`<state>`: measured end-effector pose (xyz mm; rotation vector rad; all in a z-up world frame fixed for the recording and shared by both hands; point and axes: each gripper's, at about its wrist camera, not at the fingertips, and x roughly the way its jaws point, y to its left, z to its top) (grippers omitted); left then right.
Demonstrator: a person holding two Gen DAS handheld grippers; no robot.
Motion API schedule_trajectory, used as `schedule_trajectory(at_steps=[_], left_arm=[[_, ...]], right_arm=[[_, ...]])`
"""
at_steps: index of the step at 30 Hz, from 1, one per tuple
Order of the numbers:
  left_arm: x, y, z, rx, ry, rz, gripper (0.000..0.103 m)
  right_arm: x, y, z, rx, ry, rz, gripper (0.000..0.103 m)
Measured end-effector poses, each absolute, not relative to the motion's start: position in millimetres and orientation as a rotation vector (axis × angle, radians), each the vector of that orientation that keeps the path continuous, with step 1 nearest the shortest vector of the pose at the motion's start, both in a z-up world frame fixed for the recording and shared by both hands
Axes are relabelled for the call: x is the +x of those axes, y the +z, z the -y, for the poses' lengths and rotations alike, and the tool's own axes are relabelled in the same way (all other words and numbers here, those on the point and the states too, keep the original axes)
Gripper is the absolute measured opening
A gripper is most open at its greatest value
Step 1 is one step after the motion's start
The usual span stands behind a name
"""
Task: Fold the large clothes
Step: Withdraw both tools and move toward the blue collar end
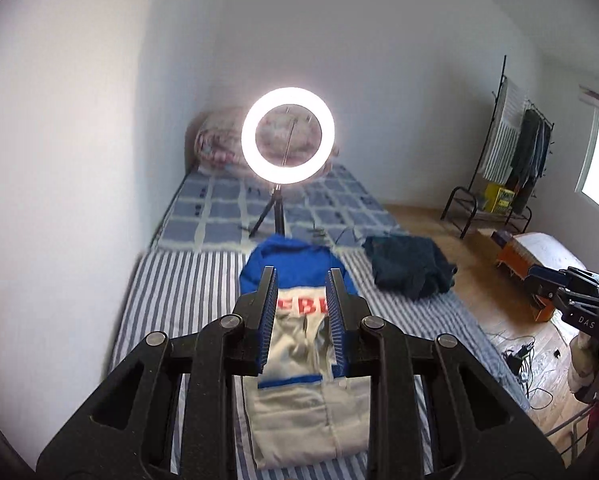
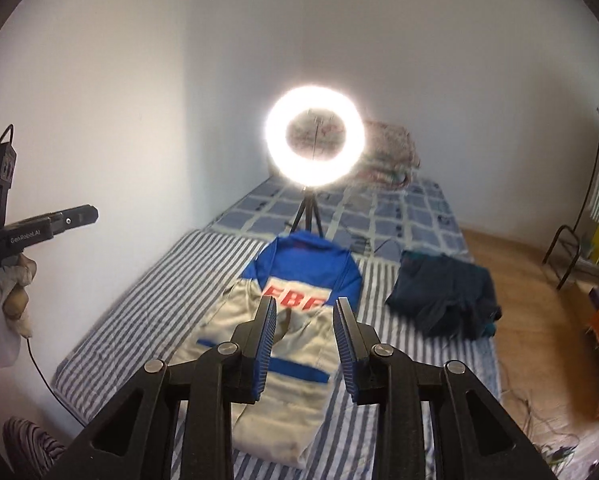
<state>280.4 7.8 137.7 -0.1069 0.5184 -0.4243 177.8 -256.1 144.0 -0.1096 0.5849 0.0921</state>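
A blue and cream jacket (image 1: 299,360) with red letters lies folded lengthwise on the striped bed sheet (image 1: 179,300). It also shows in the right wrist view (image 2: 291,344). My left gripper (image 1: 302,274) is open and empty, held above the jacket. My right gripper (image 2: 305,302) is open and empty, also above the jacket. The left gripper shows at the left edge of the right wrist view (image 2: 79,216). The right gripper shows at the right edge of the left wrist view (image 1: 555,280).
A dark blue garment (image 1: 411,266) lies crumpled on the bed's right side (image 2: 443,296). A lit ring light (image 1: 287,132) on a tripod stands on the checkered blanket (image 1: 219,208) beyond the jacket. A clothes rack (image 1: 511,152) and wooden floor (image 1: 479,300) are to the right.
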Motion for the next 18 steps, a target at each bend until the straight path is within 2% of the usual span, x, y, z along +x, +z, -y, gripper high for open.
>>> schedule_trajectory(at_steps=[3,9,13,18], left_arm=[[291,170,-5,-0.105,-0.433,-0.479,0.024],[343,197,0,-0.164,-0.446,-0.466,0.024],[404,170,12,-0.153,-0.422,-0.532,0.024],[477,103,34,-0.110,-0.409,-0.643,0.024]], right_arm=[[186,164,252,-0.153,0.082,-0.567,0.039],[224,167,261,-0.154,0.073,-0.580,0.039],[267,142,279,-0.159,0.063,-0.622,0.038],[329,102,315,-0.136,0.054,-0.685,0.039]])
